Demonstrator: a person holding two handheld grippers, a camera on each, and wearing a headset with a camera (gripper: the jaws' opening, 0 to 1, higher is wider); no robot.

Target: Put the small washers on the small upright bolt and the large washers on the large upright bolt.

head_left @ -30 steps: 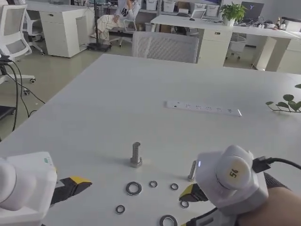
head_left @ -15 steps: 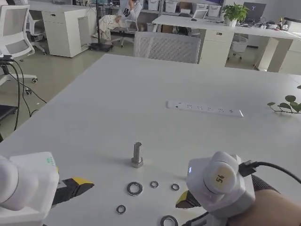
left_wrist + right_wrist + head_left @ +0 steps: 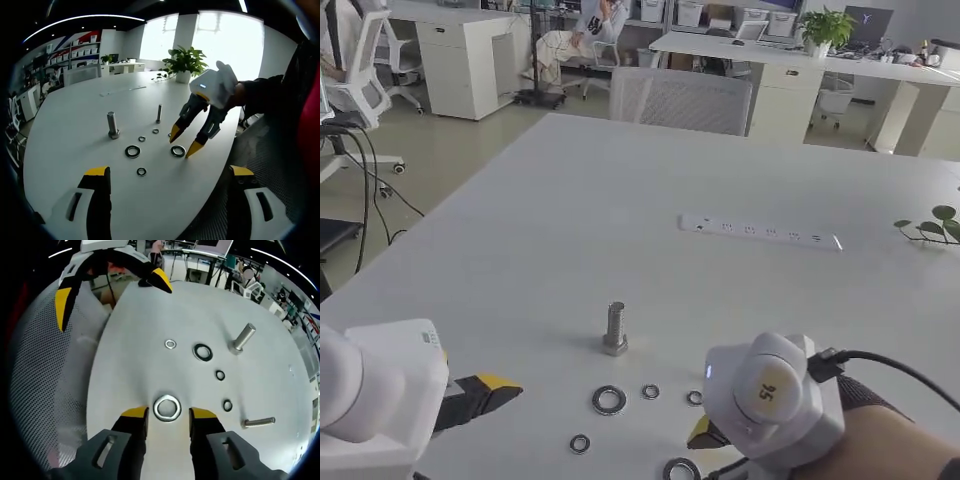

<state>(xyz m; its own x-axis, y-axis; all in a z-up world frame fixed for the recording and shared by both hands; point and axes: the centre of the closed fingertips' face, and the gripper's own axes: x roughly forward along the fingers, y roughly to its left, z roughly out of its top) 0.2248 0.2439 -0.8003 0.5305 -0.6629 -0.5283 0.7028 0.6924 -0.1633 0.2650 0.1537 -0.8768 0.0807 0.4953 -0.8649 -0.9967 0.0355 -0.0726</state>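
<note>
— Right gripper (image 3: 168,414)?
— Jaws parted astride a large silver steel washer (image 3: 167,407), near edge of white table (image 3: 620,200); ungrasped.
— Left gripper (image 3: 170,171)?
— Spread wide, empty. Its view shows the slim grey upright bolt (image 3: 159,113); head view has the right gripper there.

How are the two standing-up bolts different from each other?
The large bolt is much thicker than the small bolt. The large bolt has a wide head at its foot; the small bolt's foot looks narrow. The small bolt stands nearer the right gripper than the large bolt does. Both are grey metal and stand upright.
</note>
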